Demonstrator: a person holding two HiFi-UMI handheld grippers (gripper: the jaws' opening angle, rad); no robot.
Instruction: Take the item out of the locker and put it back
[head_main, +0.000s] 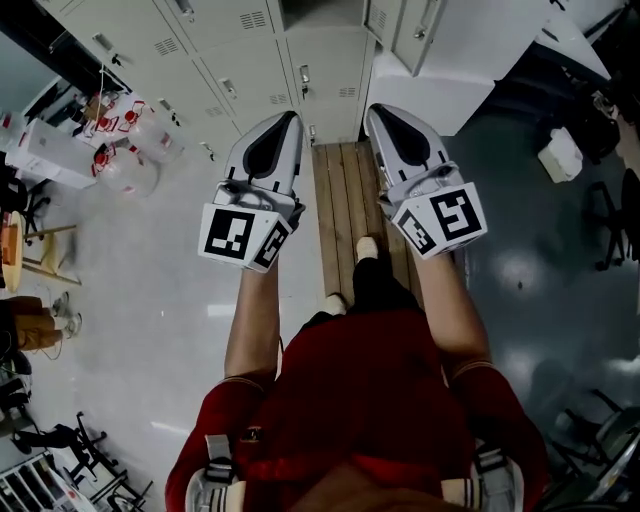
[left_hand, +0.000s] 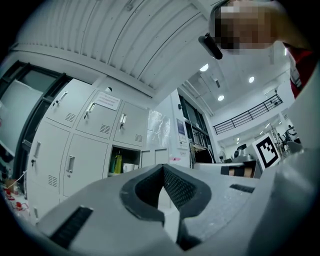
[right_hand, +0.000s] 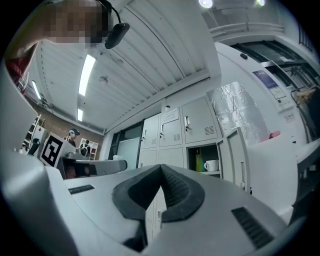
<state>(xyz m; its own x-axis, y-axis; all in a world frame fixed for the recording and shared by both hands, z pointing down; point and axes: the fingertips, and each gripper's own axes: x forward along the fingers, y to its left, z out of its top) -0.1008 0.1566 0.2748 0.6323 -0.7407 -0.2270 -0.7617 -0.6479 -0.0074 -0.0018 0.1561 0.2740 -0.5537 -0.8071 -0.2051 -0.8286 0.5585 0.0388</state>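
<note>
- Head view: the left gripper (head_main: 290, 118) and the right gripper (head_main: 373, 110) are held side by side in front of the person. Both point at the far row of lockers (head_main: 240, 60). A wooden board (head_main: 340, 205) lies on the floor between them.
- Left gripper view: its jaws are pressed together with nothing between them. Far ahead, an open locker (left_hand: 131, 152) holds a green bottle (left_hand: 118, 163) and a white mug (left_hand: 129, 167) on its shelf.
- Right gripper view: its jaws are also closed and empty. The bottle stands just left of the mug in the far open locker, and the door (right_hand: 236, 160) is swung out to the right.
</note>
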